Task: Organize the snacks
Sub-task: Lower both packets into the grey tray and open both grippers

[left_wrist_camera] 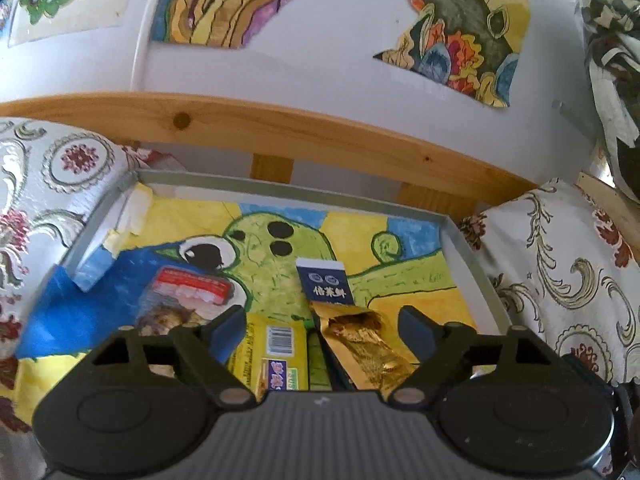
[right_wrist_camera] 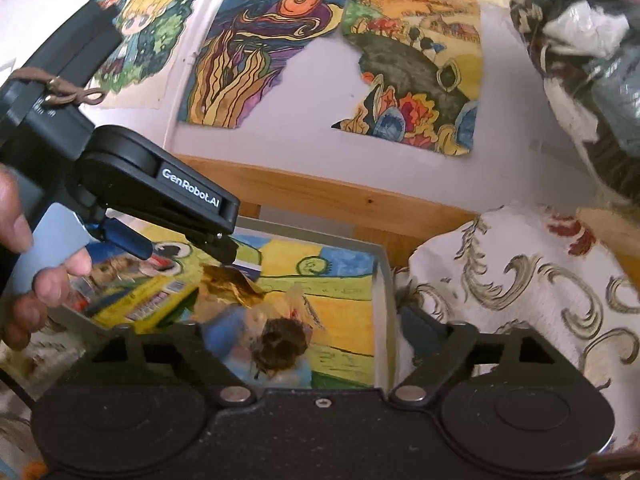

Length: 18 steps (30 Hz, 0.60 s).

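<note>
A crinkled gold foil snack packet [left_wrist_camera: 360, 344] is lying between the spread fingers of the left hand-held gripper [left_wrist_camera: 322, 320], apparently ungripped. It is sitting in a shallow grey metal tray [left_wrist_camera: 468, 248] lined with a green-and-yellow drawing, beside a yellow barcoded packet [left_wrist_camera: 276, 356], a dark blue sachet [left_wrist_camera: 326, 282] and a red-and-clear wrapper [left_wrist_camera: 188, 288]. The right hand-held gripper [right_wrist_camera: 304, 344] is gaping wide above a clear-wrapped brown snack [right_wrist_camera: 282, 346]. Floral fabric [left_wrist_camera: 560, 264] is surrounding the tray; paintings are hanging behind.

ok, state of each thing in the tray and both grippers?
left gripper: jaws open, over the snacks
right gripper: jaws open, nothing gripped
gold packet: torn open, lying flat
blue packet: flat, sealed
yellow packet: flat
tray: holds the snacks
</note>
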Available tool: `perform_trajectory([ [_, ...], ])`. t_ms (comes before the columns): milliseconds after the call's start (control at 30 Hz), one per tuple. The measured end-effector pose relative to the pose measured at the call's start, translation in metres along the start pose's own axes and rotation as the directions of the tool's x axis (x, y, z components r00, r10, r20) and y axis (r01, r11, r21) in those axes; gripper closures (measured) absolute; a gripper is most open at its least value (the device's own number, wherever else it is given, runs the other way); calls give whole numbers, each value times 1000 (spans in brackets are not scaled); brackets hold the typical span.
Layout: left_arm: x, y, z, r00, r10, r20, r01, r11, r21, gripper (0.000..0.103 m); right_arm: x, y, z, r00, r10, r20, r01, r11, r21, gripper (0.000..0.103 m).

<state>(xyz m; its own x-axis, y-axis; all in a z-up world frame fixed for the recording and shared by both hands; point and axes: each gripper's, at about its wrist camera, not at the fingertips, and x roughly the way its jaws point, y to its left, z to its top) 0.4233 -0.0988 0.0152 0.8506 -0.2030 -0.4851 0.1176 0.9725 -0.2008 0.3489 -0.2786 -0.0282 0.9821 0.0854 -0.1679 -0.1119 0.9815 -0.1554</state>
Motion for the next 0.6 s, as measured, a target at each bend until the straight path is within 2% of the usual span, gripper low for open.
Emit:
perform_trajectory([
  [133,-11,0,3,1000,14,4,-14,1000,2,11,-2,0,6,999,31,-16,-31,999,35,8],
  [333,-30,4,8,999,42,23,-42,999,7,5,-13,3,16,999,52,14,-53,998,42,3],
  [600,-58,8,11,997,64,42,-64,998,12,1,-29,5,28,998,60,34,-61,997,42,1],
])
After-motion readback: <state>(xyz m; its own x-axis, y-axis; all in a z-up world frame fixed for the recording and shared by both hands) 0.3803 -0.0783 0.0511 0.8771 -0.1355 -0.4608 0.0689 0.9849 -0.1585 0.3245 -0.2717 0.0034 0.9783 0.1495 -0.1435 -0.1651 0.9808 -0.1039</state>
